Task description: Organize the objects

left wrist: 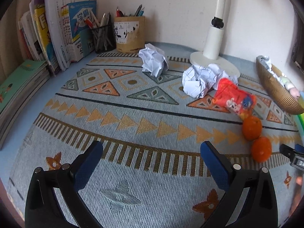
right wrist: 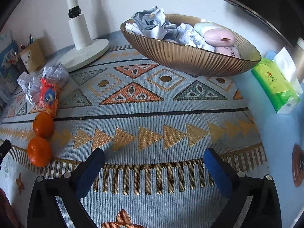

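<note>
Loose items, desk mat: two oranges, touching one another, the nearer orange (right wrist: pixel 39 151) and the farther orange (right wrist: pixel 43 124) set in a short line running away from the cameras; just beyond them a red snack packet (right wrist: pixel 48 96), its long axis continuing roughly that same line; behind it a crumpled paper ball (right wrist: pixel 55 73) against the lamp base (right wrist: pixel 86 54), and a second paper ball (left wrist: pixel 153 59) further toward the pen holder (left wrist: pixel 130 34). Destination, as judged: ribbed brown bowl (right wrist: pixel 182 57), already holding crumpled paper and soft pink and green items, at the far right of the mat. Relation governing the next move: the oranges lie ahead and to the left of the right gripper (right wrist: pixel 153 156), ahead and to the right of the left gripper (left wrist: pixel 152 149), thus between the two tools; the right gripper appears the nearer, and the bowl is also on its side. Both grippers: fingers spread wide, nothing between them, hovering over bare patterned mat (right wrist: pixel 152 114). Periphery: green tissue pack (right wrist: pixel 275 87) right of the bowl; upright books (left wrist: pixel 62 32) at far left.
</note>
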Demonstrator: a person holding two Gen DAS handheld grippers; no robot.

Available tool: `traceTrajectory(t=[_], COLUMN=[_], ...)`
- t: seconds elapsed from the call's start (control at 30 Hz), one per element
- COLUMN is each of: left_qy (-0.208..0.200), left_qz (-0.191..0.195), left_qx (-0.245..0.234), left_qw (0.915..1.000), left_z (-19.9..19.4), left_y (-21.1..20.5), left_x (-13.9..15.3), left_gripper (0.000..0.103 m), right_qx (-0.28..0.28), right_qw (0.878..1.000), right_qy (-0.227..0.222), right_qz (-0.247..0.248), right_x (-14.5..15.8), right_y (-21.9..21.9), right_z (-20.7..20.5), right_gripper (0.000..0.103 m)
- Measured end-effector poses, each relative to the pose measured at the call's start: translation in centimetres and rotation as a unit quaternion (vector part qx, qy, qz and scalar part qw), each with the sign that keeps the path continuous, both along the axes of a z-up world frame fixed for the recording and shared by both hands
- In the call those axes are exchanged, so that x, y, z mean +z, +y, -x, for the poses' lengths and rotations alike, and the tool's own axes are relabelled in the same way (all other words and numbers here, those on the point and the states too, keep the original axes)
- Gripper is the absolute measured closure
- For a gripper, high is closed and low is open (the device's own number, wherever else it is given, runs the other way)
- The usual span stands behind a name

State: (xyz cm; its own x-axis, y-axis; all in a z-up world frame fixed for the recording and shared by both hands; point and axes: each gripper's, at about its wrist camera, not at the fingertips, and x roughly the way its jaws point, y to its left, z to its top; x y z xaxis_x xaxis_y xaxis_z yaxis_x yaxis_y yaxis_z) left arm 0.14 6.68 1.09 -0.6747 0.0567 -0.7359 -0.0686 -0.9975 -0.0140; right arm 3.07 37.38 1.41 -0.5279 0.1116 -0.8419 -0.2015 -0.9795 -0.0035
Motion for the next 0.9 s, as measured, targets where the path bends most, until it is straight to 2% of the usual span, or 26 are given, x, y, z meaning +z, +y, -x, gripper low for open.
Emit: traceTrajectory(t=[0.03,0.07,0.13,0.23,0.4,0.43,0.53,0.63,0.83,0.9], left_qy=[0.0,0.0,0.002,0.006,0.006,0.006,0.001,0.001,0.003,0.005], left_qz=[0.0,-0.001,-0.002,-0.003,-0.002,-0.002,0.003,0.004,-0.001,-0.005], left_qx=[0.0,-0.001,0.0,-0.002,0.003,0.002,0.003,0.001,0.002,0.003], left_qw=[1.0,1.0,1.0,1.0,1.0,1.0,1.0,1.0,1.0,1.0], left_z=[0.0,0.0,0.0,-0.1,-0.2,-0.2,-0.1,-0.1,-0.1,-0.1], left_y=[0.0,0.0,0.0,0.0,0.0,0.0,0.1,0.1,-0.2,-0.3], left_x=[0.0,0.0,0.0,0.1,0.2,0.2,0.1,0.1,0.1,0.2], left_gripper=[0.001,0.001,0.001,0.001,0.001,0.001,0.001,0.001,0.001,0.001], right_qx=[-0.006,-0.018,-0.026,-0.018,-0.024,-0.02,-0.01,-0.005,0.001,0.001], right_qw=[1.0,0.999,0.997,0.987,0.975,0.975,0.986,0.987,0.992,0.992], right_qy=[0.003,0.027,0.076,0.156,0.212,0.212,0.159,0.156,0.126,0.123], right_qz=[0.001,-0.001,0.003,0.038,0.058,0.056,0.044,0.04,-0.004,-0.033], right_x=[0.2,1.0,3.3,6.7,8.8,8.5,6.0,3.6,2.4,2.3], right_y=[0.1,0.5,1.2,2.1,2.2,1.8,0.7,-0.1,-1.2,-2.0], right_z=[-0.3,-1.2,-2.6,-4.3,-6.2,-5.8,-3.9,-4.0,-3.0,-2.9], right_gripper=[0.002,0.006,0.006,0.005,0.001,0.0,0.0,0.0,0.0,0.0])
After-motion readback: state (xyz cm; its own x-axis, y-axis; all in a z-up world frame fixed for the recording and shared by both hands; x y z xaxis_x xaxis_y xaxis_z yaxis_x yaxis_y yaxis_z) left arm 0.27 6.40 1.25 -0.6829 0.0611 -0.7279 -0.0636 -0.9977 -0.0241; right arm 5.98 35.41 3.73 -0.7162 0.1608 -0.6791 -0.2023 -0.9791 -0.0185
